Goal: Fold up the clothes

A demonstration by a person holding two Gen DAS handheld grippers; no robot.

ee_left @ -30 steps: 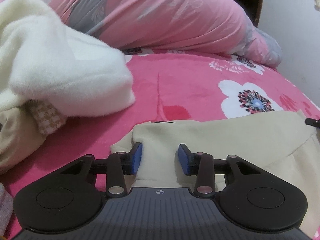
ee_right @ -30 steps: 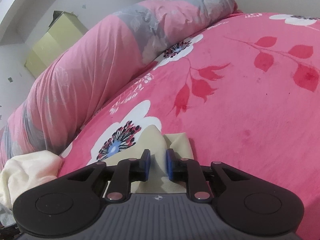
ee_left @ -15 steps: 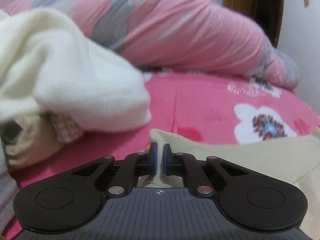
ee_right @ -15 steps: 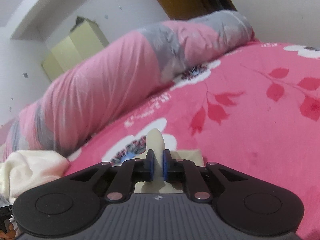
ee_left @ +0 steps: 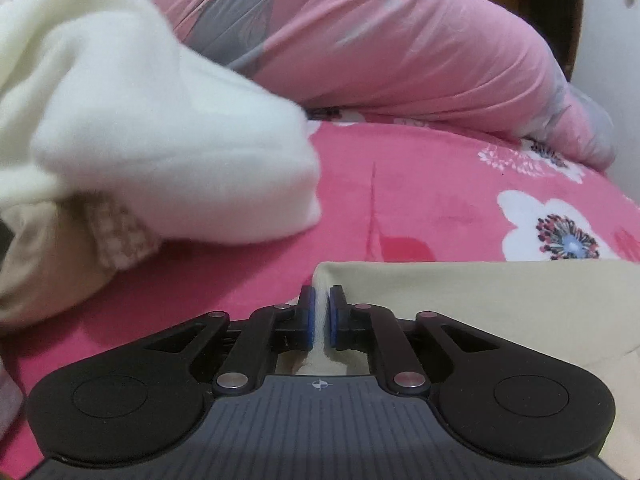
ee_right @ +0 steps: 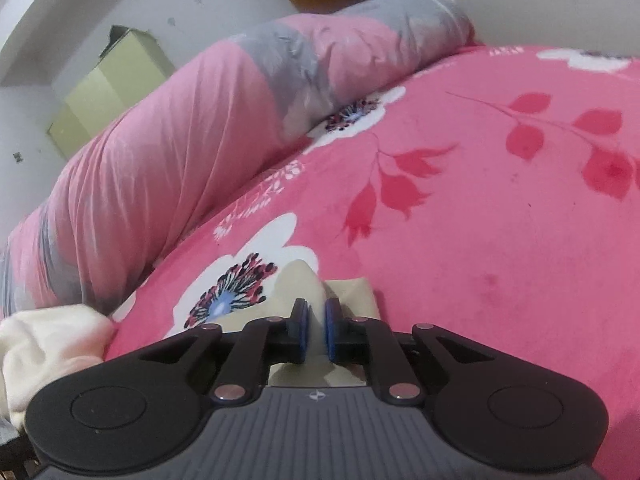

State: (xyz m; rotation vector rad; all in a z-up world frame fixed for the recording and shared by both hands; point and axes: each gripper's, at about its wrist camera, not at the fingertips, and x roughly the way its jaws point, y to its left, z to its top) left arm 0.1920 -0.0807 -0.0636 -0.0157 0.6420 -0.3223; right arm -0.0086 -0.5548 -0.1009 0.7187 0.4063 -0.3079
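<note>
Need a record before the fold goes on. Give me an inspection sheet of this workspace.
Surface: pink flowered bedspread, soft, no hard edge in view.
Job's things: beige garment lying flat on the bedspread, an edge pinched up at each claw.
Clutter: white fleece garment heaped at the left, over a checked cloth.
Grippers: left claw has a fold of the beige garment between its pads, jaws opening; right claw likewise on another edge, jaws opening.
Cables: nothing seen.
Surroundings: rolled pink and grey quilt along the far side, white wall, yellow-green cabinet, wooden door frame.
</note>
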